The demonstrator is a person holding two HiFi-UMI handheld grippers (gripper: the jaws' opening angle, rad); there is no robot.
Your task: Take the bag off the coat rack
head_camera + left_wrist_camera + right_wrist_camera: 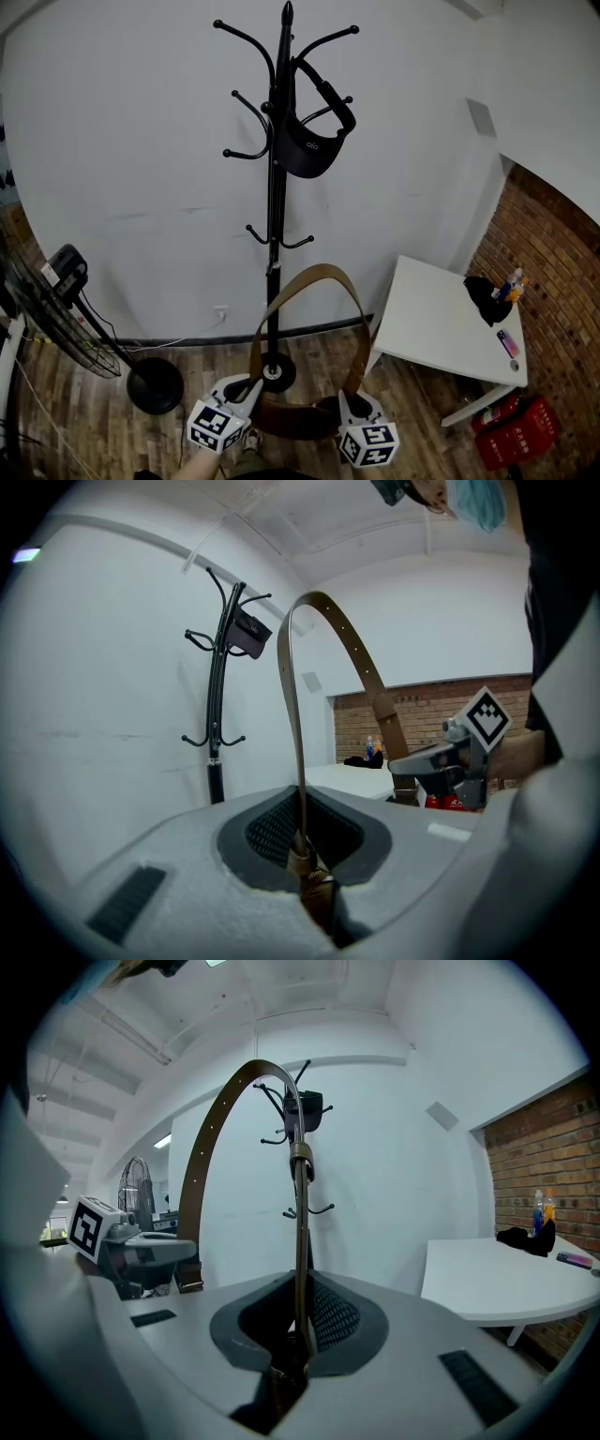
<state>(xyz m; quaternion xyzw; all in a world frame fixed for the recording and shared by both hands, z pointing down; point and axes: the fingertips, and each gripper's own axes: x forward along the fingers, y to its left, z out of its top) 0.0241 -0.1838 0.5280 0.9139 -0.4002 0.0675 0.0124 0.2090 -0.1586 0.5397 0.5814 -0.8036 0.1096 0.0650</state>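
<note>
A black coat rack (275,206) stands against the white wall, and a small black bag (311,141) hangs from its upper hooks. Below and in front of it, a brown bag (298,419) hangs between my two grippers, clear of the rack. Its brown strap (309,274) arches up over them. My left gripper (246,394) is shut on the strap's left end (302,850). My right gripper (349,405) is shut on the strap's right end (300,1241). In the left gripper view the rack (219,705) stands far left and the right gripper (441,766) is opposite.
A white table (441,328) stands to the right with a black item (486,295), bottles and a phone on it. A floor fan (56,305) and its round base (155,384) are at the left. A red crate (520,433) sits by the brick wall.
</note>
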